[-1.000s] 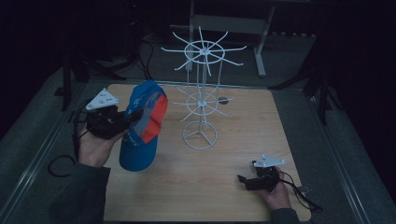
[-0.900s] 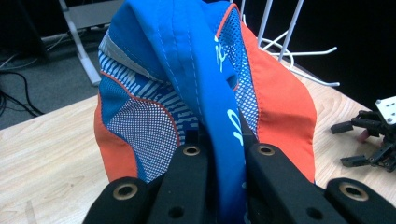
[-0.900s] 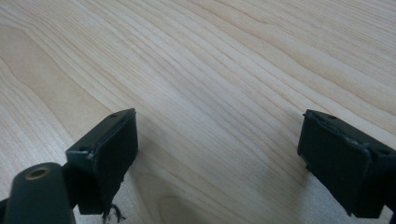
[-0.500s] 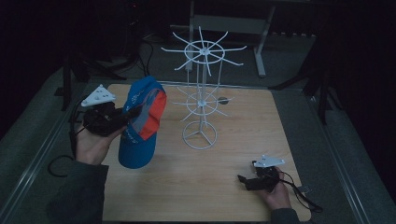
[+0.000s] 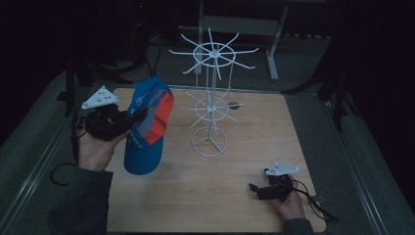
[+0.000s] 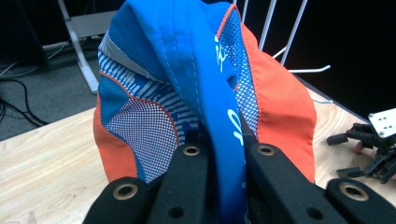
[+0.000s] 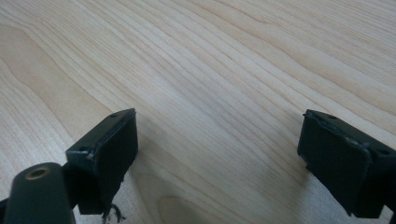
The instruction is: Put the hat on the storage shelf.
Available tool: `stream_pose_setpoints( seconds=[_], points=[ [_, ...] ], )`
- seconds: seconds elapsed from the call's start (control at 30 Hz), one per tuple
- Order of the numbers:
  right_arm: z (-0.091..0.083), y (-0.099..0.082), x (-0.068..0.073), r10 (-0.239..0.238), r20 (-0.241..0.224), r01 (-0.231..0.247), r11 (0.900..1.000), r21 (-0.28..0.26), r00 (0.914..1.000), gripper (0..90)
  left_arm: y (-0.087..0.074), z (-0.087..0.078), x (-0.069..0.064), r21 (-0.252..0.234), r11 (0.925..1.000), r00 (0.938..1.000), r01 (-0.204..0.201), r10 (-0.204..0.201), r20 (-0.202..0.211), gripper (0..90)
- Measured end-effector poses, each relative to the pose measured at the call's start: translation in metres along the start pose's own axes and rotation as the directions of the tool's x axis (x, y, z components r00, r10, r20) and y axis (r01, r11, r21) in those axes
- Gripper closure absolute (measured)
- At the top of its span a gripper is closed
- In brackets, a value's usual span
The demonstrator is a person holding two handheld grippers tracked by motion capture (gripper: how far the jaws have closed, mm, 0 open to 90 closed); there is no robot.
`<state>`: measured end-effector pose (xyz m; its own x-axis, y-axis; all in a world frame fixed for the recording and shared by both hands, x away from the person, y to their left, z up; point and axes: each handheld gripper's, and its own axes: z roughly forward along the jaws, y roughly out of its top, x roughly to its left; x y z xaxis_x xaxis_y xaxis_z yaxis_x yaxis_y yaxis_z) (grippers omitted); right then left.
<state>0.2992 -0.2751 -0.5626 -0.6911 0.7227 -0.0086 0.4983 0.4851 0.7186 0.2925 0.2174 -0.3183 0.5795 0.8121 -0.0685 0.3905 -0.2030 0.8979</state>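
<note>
Partly behind the cap (image 6: 210, 93), left hand-held gripper (image 6: 217, 140) tips.

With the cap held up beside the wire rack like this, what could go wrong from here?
1. The left gripper pinches only a fold of the cap; the fabric could slip out as it is carried.
2. The wire rack looks light on a small ring base; snagging the cap on a prong might tip it.
3. The right gripper rests open on the table, far from the rack, so nothing steadies it.
</note>
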Motion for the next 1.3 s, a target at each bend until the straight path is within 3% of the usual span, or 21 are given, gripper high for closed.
stream_pose_setpoints(
  seconds=[0.87,1.0,1.3],
  points=[
    [0.000,0.000,0.000,-0.001,0.000,0.001,1.0000,-0.001,1.0000,12.0,0.028,-0.014,0.011,-0.069,0.9976,1.0000,-0.003,0.003,0.003,89.4],
    [0.000,0.000,0.000,0.000,0.000,0.000,1.0000,0.000,1.0000,12.0,0.033,-0.018,0.014,-0.102,0.9948,0.9994,0.004,0.000,0.036,89.4],
    [0.000,0.000,0.000,0.000,0.000,0.000,1.0000,0.000,1.0000,11.9,0.046,-0.024,0.019,-0.133,0.9911,0.9983,0.004,0.004,0.058,89.4]
  ],
)
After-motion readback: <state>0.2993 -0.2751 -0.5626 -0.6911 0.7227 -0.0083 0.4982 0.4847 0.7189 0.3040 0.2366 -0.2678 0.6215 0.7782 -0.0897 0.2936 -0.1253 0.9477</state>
